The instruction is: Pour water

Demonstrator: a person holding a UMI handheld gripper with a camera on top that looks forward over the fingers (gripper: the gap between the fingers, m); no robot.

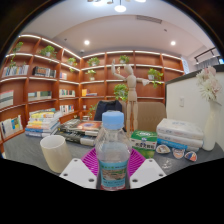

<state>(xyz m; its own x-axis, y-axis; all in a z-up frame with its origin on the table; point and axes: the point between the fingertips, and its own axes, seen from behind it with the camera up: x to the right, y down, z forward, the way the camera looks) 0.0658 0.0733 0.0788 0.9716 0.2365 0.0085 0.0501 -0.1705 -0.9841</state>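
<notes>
water bottle [113,153], clear plastic with a blue cap, stands upright between the two fingers of the gripper [112,170], its body against the magenta pads [93,160] that show on either side of it. the fingers look closed in on the bottle, pinching its lower body, though the contact line itself is hard to make out. left of the bottle and close beside it sits a pale cup [54,153], the likely target for pouring. right of the bottle lie a green packet [146,142] and a white box [180,131]; behind the bottle, to the left, is a stack of books [43,123], and shelves [60,80] with plants run along the wall beyond it.

by my reading the bottle holds water, so it will be moderately heavy and will slosh when tipped. the thin wall is smooth and will give under squeeze, so a firm, not crushing, hold around the mid body seems safest. the cap looks still on, which would have to come off before any water leaves.
</notes>
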